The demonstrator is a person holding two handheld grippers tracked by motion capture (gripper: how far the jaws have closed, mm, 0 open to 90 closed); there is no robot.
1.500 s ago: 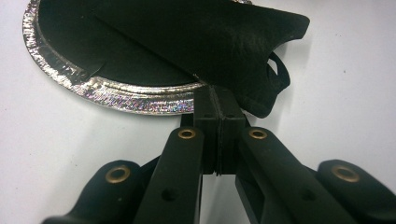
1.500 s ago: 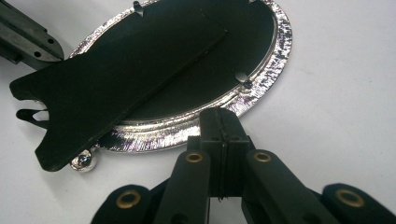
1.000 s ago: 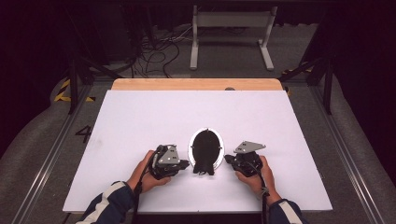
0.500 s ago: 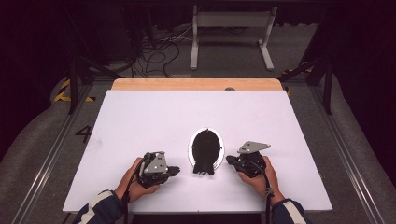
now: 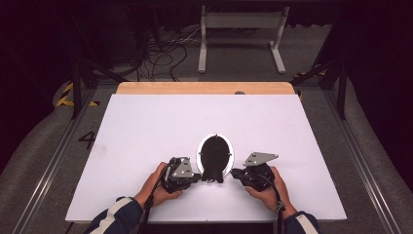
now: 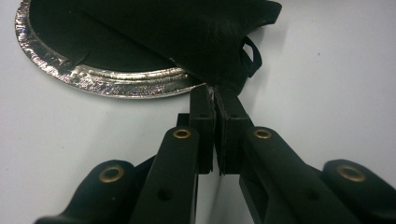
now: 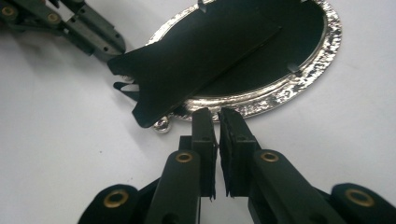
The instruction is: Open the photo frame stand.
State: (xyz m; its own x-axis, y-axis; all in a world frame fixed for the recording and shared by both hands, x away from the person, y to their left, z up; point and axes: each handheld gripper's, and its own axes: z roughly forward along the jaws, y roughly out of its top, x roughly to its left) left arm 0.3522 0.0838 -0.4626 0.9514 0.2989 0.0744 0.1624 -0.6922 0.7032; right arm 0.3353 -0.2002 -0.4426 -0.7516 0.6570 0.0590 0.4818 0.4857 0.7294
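An oval silver picture frame (image 5: 199, 148) lies face down near the table's front, black back up. Its black stand flap (image 7: 201, 56) is raised off the back (image 6: 60, 28). My left gripper (image 5: 198, 176) is shut, and its tips (image 6: 214, 93) sit right at the flap's lower edge (image 6: 205, 56), beside the silver rim (image 6: 116, 84). I cannot tell whether they pinch it. My right gripper (image 5: 234, 172) faces the rim (image 7: 280, 88) from the other side. Its jaws (image 7: 218, 114) have just been opening and stand a narrow slit apart with nothing between them. The left gripper (image 7: 114, 46) also appears in the right gripper view.
The frame rests on a white board (image 5: 146, 126) with a wooden strip (image 5: 204, 87) along its far edge. Dark floor with cables (image 5: 165, 53) and a metal stand (image 5: 241, 29) lies beyond. Rails (image 5: 48, 165) run along both sides.
The left hand drew back to the left, away from the frame, then returned so its tips are at the frame's lower end. The right hand stayed in place.
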